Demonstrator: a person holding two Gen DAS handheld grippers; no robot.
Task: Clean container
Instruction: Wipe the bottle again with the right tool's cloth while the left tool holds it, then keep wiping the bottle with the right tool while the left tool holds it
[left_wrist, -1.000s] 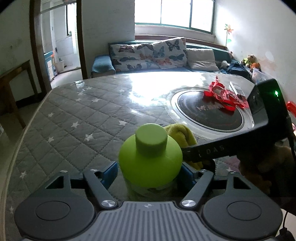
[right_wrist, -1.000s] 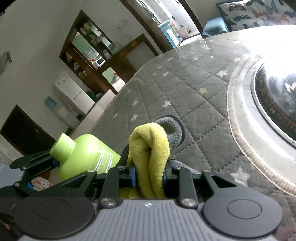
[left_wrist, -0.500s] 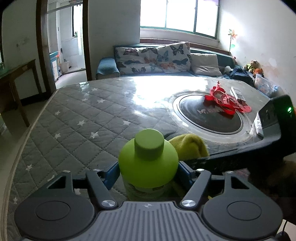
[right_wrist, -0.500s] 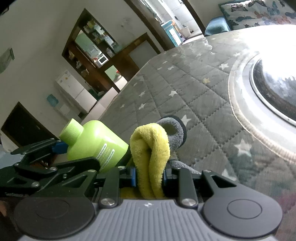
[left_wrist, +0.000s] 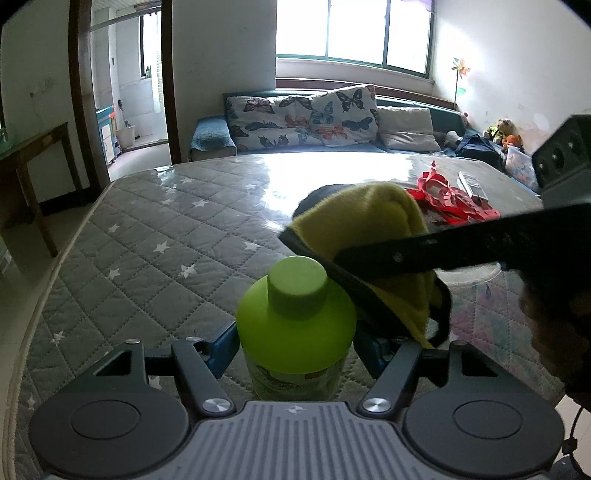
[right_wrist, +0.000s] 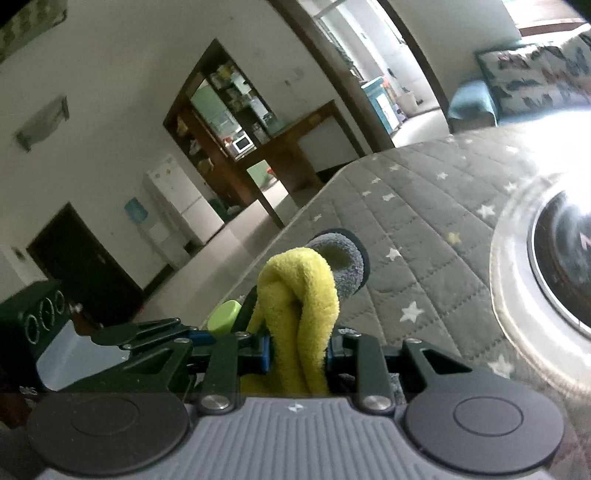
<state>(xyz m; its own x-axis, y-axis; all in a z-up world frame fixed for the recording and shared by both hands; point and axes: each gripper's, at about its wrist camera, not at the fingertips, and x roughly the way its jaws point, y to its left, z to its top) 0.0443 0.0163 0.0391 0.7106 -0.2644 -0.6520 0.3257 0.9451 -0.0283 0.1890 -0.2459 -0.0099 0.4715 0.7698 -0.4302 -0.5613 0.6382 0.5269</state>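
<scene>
Left tongs (left_wrist: 295, 343) clamped on green bottle (left_wrist: 295, 325), near the tabletop (left_wrist: 155, 236) front edge; right tongs (right_wrist: 297, 350) pinched tight on yellow cloth (right_wrist: 299, 295). Best to keep bottle steady, press cloth flat against cap and shoulder, rub in short strokes. Left pitched down; right crossing above bottle from its right.
</scene>
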